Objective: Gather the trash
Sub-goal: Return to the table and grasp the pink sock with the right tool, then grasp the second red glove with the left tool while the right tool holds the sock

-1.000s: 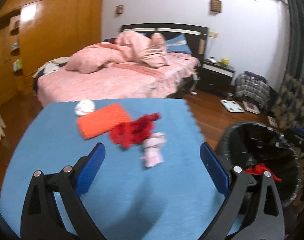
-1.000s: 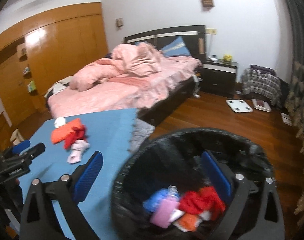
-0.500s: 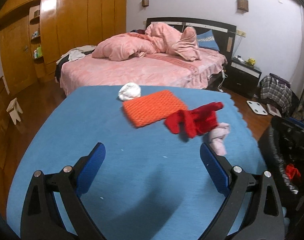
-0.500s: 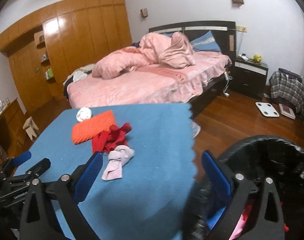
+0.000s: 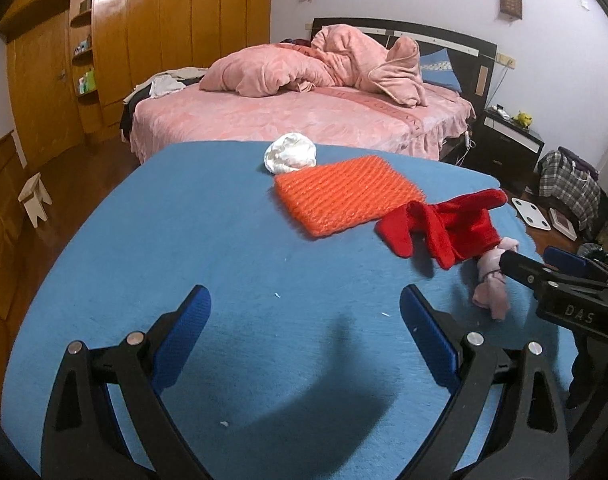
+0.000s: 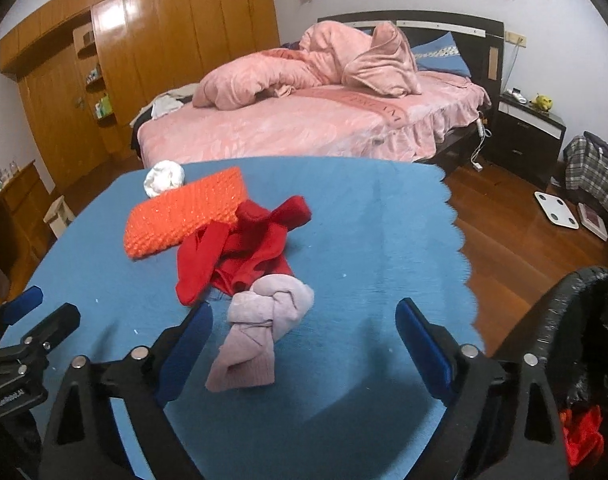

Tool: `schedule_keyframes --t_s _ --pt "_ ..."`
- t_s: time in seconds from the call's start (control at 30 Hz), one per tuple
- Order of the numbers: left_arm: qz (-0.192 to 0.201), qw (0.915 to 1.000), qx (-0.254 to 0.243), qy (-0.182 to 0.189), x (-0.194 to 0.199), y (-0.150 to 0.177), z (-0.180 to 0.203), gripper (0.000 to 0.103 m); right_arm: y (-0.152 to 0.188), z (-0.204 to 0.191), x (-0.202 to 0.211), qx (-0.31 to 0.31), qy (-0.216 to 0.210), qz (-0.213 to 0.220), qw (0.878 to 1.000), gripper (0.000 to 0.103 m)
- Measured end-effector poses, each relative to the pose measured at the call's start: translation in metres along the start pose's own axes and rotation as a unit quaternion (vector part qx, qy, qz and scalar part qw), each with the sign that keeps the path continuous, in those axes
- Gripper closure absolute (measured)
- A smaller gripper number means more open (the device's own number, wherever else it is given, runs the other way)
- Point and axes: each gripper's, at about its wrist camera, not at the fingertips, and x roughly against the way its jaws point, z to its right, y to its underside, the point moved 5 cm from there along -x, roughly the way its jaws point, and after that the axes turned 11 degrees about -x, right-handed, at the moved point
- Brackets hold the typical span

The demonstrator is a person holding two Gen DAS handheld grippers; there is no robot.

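Note:
On the blue mat (image 5: pixel 176 248) (image 6: pixel 367 216) lie a white crumpled ball (image 5: pixel 290 154) (image 6: pixel 164 178), an orange knitted pad (image 5: pixel 343 200) (image 6: pixel 184 216), a red cloth (image 5: pixel 443 228) (image 6: pixel 240 248) and a pink knotted cloth (image 5: pixel 491 280) (image 6: pixel 260 336). My right gripper (image 6: pixel 304 320) (image 5: pixel 531 258) hangs low over the pink cloth. Its jaws are closing; the cloth lies between them nearer the left finger, and no pad presses on it. My left gripper (image 5: pixel 305 304) (image 6: pixel 48 306) stands open over bare mat with nothing between its fingers.
A bin with a black liner (image 6: pixel 583 320) stands at the mat's right edge, red trash (image 6: pixel 579 436) inside. Behind are a pink bed (image 5: pixel 304 112), a wooden wardrobe (image 5: pixel 164 40), a dark nightstand (image 6: pixel 531 128), a white scale (image 6: pixel 557 210) on the wood floor and a small stool (image 5: pixel 34 200).
The right gripper has swung left from over the bin to over the mat and dropped toward the pink cloth. The left gripper has shifted left and lower over the mat.

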Motion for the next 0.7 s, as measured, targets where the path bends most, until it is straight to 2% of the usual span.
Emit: schedule_keyframes --t_s 0.27,0.33,0.37,0.5,0.7 --pt "-0.013 0.9999 0.007 0.001 -0.009 0.005 -0.001 0.010 0.007 -0.009 -0.021 0.014 -0.016 -0.045 0.999 0.041" --pt "-0.017 0.9998 0.006 0.001 -0.010 0.005 0.000 0.010 0.010 -0.014 -0.022 0.024 -0.025 -0.054 0.998 0.055" --pt "-0.018 0.9998 0.005 0.001 -0.011 0.005 0.000 0.010 0.012 -0.017 -0.022 0.029 -0.029 -0.055 0.998 0.058" --pt "-0.021 0.9998 0.002 0.003 -0.013 0.005 0.002 0.010 0.013 -0.017 -0.021 0.022 -0.041 -0.057 0.997 0.063" --pt "-0.017 0.9998 0.004 0.006 -0.014 0.001 0.004 0.010 0.007 -0.004 -0.005 0.001 -0.039 -0.040 0.998 0.063"
